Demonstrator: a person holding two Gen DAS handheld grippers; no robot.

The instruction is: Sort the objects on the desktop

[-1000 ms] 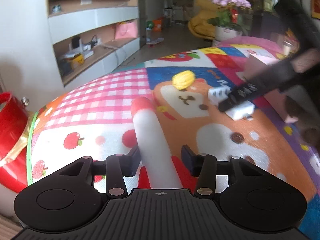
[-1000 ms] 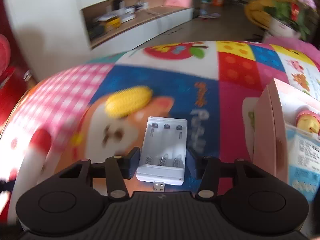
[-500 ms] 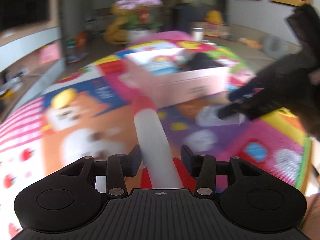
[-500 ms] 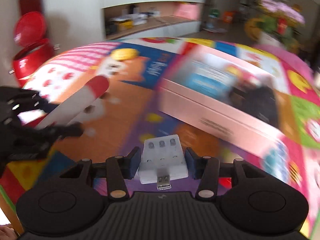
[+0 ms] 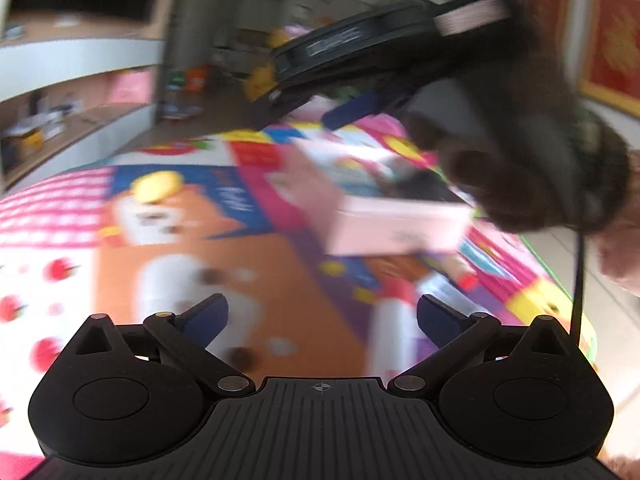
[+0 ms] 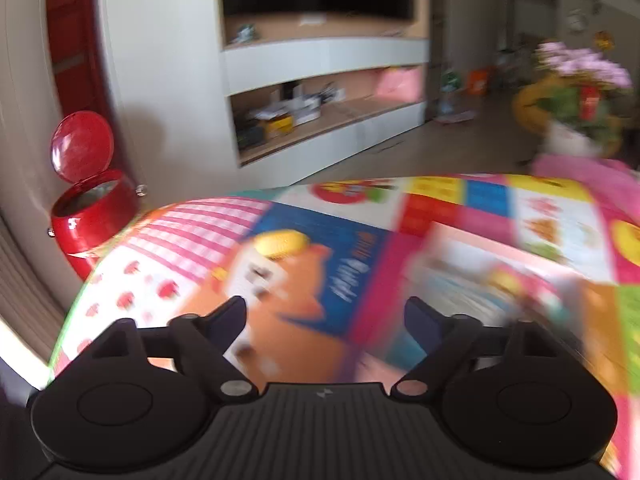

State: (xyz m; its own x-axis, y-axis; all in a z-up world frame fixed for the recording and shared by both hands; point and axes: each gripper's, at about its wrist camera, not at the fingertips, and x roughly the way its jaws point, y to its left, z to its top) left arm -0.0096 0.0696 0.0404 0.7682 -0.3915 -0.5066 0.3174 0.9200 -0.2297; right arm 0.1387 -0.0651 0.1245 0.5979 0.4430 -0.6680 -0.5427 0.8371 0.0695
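Observation:
My left gripper (image 5: 322, 308) has its jaws opening wide. A white tube with a red cap (image 5: 390, 332), blurred, shows low between the fingers, close to the right one and free of both pads. My right gripper (image 6: 325, 306) is opening too, with nothing between its fingers; it hangs above the pink box (image 5: 380, 216), one blue fingertip (image 5: 352, 110) showing in the left wrist view. A yellow toy corn (image 6: 282, 242) lies on the bear picture of the colourful mat (image 6: 352, 280). The white battery charger is not clearly visible.
The pink box (image 6: 480, 280) holds several blurred items. A red bin with its lid up (image 6: 92, 204) stands off the mat's left edge. A white shelf wall (image 6: 320, 92) and a flower pot (image 6: 576, 100) lie beyond. A person's hand (image 5: 520, 184) holds the right gripper.
The left jaws have spread and let go of the white tube. The right jaws have spread and the white charger is gone from them. The right gripper has risen and swung towards the shelf wall.

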